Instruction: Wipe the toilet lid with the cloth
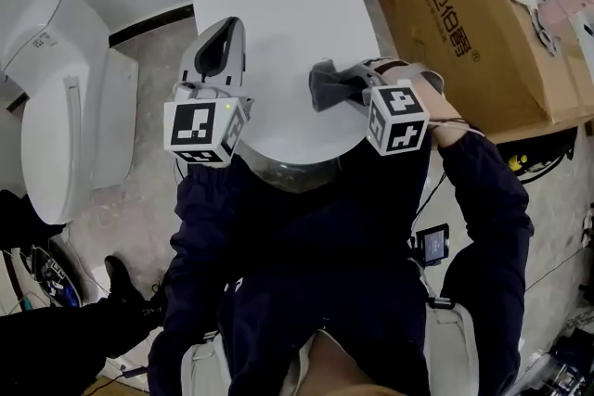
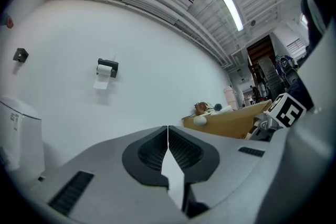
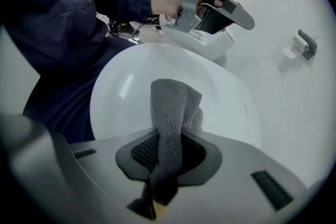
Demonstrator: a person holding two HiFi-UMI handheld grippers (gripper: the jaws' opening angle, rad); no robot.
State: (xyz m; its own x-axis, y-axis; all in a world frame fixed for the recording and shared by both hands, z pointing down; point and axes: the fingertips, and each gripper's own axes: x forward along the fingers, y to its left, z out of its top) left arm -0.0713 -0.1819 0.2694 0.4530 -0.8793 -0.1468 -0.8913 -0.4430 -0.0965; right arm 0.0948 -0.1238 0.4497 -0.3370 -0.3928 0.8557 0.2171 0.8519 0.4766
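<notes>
The near rim of the toilet lid (image 1: 278, 32) disappears under the person's dark-clad shoulders at mid-frame in the head view. The lower end of the cloth (image 3: 170, 107) is buried between the fingers (image 3: 142, 152) of the right gripper (image 3: 169, 157), so where it finishes can't be seen. A second toilet (image 1: 65, 107) is clipped by the left edge, and the cardboard box (image 1: 473, 32) by the top and right edges. The bits lying on the box are too small to name, as is a dark wall fitting (image 2: 20, 54) at upper left in the left gripper view.
</notes>
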